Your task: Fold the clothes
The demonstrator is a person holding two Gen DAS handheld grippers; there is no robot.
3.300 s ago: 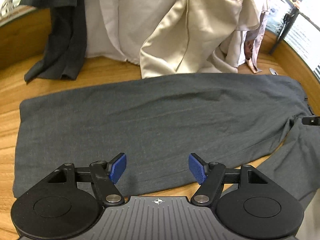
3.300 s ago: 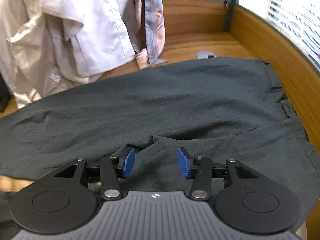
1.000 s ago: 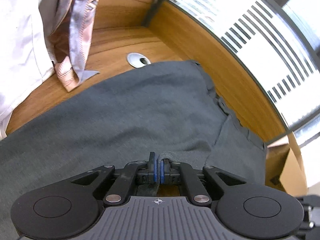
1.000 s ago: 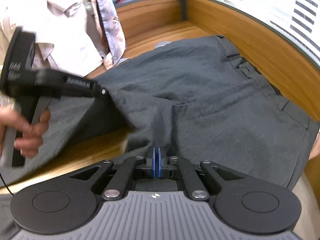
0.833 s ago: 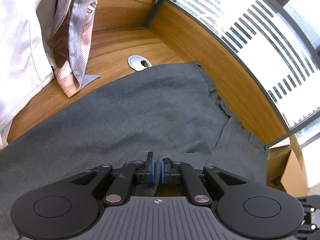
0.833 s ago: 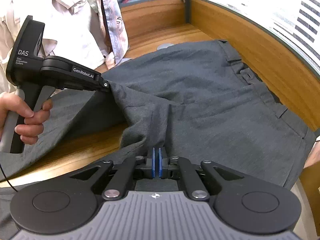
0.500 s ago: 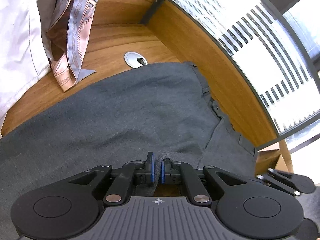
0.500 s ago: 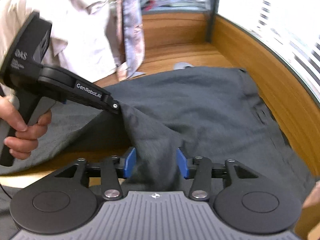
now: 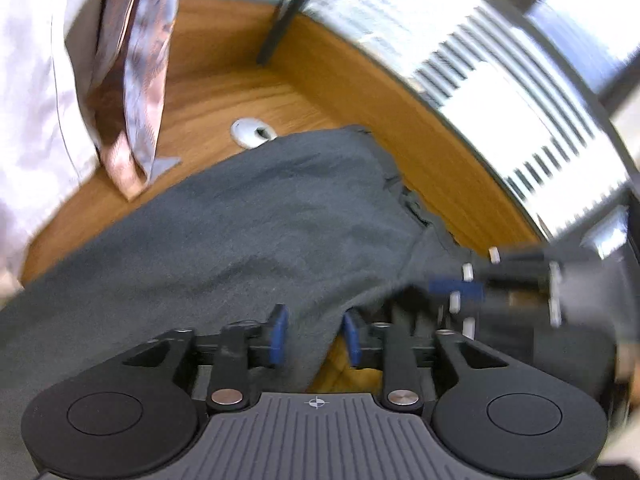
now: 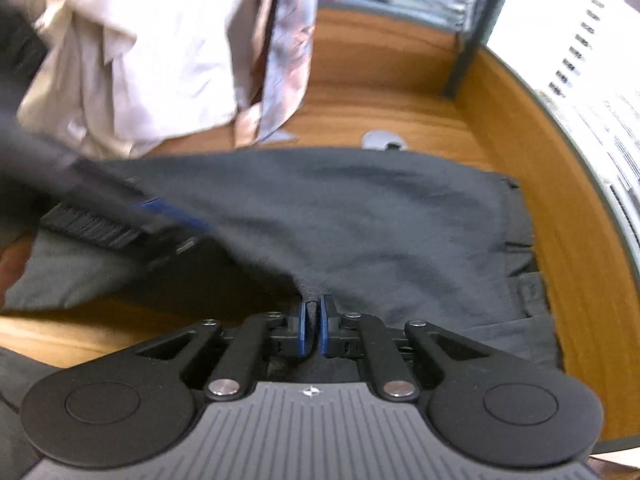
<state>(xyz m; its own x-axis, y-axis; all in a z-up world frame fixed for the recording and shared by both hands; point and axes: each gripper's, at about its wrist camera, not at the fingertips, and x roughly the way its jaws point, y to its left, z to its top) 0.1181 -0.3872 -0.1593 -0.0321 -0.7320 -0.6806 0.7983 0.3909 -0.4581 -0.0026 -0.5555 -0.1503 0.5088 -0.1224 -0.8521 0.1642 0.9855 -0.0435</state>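
Dark grey trousers (image 9: 260,240) lie spread over the wooden desk (image 9: 224,92), the waistband toward the right wall. My left gripper (image 9: 315,336) is opening its jaws; a raised edge of the trousers hangs between the blue pads, which no longer pinch it. Blurred and close on its right is my right gripper (image 9: 460,290). In the right wrist view my right gripper (image 10: 313,312) is closing, its pads pinching a peak of trousers (image 10: 380,220) cloth. The left gripper (image 10: 172,216) appears there as a dark blur at the left, over the cloth.
Pale shirts (image 10: 160,60) and a pink-and-blue patterned tie (image 10: 288,40) hang at the back left. A round metal cable grommet (image 9: 253,132) sits in the desk behind the trousers. A raised wooden rim (image 10: 552,168) and window blinds (image 9: 500,80) bound the right side.
The left gripper, shut on the trouser edge earlier, has parted its jaws. The right gripper opened half a second ago and has closed again on a fold, nearer the left gripper.
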